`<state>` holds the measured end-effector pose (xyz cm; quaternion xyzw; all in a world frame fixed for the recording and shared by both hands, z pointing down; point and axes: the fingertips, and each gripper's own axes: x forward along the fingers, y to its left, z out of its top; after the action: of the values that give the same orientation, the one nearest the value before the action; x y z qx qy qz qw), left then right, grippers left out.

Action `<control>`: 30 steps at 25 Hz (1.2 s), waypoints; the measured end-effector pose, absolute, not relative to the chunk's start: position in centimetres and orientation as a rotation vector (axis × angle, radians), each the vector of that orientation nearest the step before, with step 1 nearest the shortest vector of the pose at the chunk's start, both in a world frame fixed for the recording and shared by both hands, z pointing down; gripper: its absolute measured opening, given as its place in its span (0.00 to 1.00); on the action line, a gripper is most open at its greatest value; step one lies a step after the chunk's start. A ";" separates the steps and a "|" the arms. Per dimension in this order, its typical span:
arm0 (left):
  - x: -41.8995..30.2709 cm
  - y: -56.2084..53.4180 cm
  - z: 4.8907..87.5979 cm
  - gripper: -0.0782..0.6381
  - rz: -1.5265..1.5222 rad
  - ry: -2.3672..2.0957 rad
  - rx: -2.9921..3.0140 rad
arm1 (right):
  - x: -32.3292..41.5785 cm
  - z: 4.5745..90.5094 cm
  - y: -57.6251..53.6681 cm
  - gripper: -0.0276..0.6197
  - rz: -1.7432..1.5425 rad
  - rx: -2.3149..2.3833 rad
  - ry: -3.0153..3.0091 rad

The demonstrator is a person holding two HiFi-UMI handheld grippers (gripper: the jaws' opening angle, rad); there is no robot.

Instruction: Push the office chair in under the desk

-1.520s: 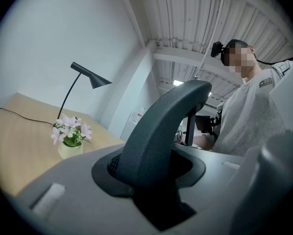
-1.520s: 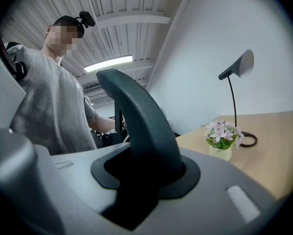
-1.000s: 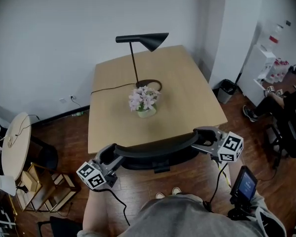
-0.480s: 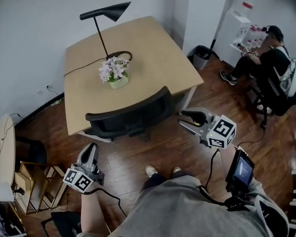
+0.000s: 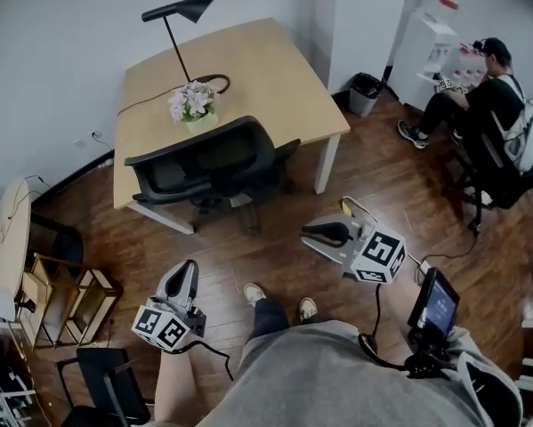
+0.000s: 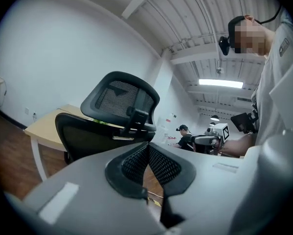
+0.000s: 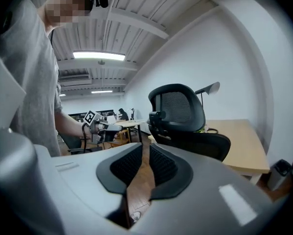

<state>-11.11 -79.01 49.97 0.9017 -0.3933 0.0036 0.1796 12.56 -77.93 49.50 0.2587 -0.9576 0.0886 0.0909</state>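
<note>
**Office chair at the desk, both grippers clear of it.**
The office chair [image 5: 204, 163] stood drawn up to the near edge of the desk [image 5: 248, 69], its backrest running along that edge and facing the person. Both grippers lay well behind it. The left gripper [image 5: 184, 269], almost straight behind, was fully closed and empty. The right gripper [image 5: 312, 231], off the backrest's right end, had just been closing to a narrow slit holding nothing.

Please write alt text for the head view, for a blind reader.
A black office chair stands pushed in at a wooden desk with a lamp and flowers. Nearer, the shut left gripper and the right gripper, its empty jaws just closing, are clear of it.
</note>
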 end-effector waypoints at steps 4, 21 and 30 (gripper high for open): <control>-9.4 -75.2 50.6 0.11 0.086 -1.155 2.548 | 11.7 50.2 -74.9 0.08 0.300 0.734 -2.853; -13.2 -65.4 52.3 0.11 0.082 -1.184 2.553 | 2.9 53.1 -60.6 0.05 0.405 0.843 -2.792; -12.3 -61.9 52.2 0.11 0.129 -1.087 2.589 | 2.9 52.8 -58.1 0.05 0.422 1.021 -2.719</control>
<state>-12.31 -61.94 52.22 0.9085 -0.3814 0.0454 0.1648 2.92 -58.11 52.83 0.3460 -0.9215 0.1430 0.1030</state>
